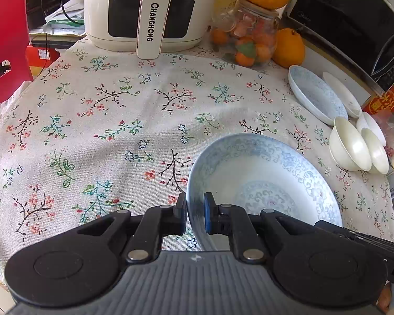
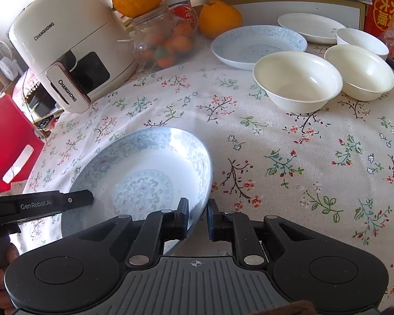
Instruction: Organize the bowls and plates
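A blue-patterned deep plate (image 1: 262, 181) (image 2: 141, 176) is held between both grippers above the floral tablecloth. My left gripper (image 1: 195, 214) is shut on its left rim. My right gripper (image 2: 197, 218) is shut on its right rim. A second blue-patterned plate (image 2: 257, 44) (image 1: 315, 94) lies at the back right, with a white plate (image 2: 310, 26) (image 1: 341, 93) behind it. Three cream bowls (image 2: 296, 81) (image 2: 359, 72) (image 2: 362, 39) stand beside them; they show at the right of the left wrist view (image 1: 349, 144).
A white Changhong air fryer (image 1: 149, 8) (image 2: 63, 44) stands at the back. A glass jar of oranges (image 1: 252, 36) (image 2: 160, 34) and loose oranges (image 2: 218, 18) sit beside it. A microwave (image 1: 354, 18) and red box (image 2: 386, 5) are at the right. A red chair (image 1: 5, 39) is left.
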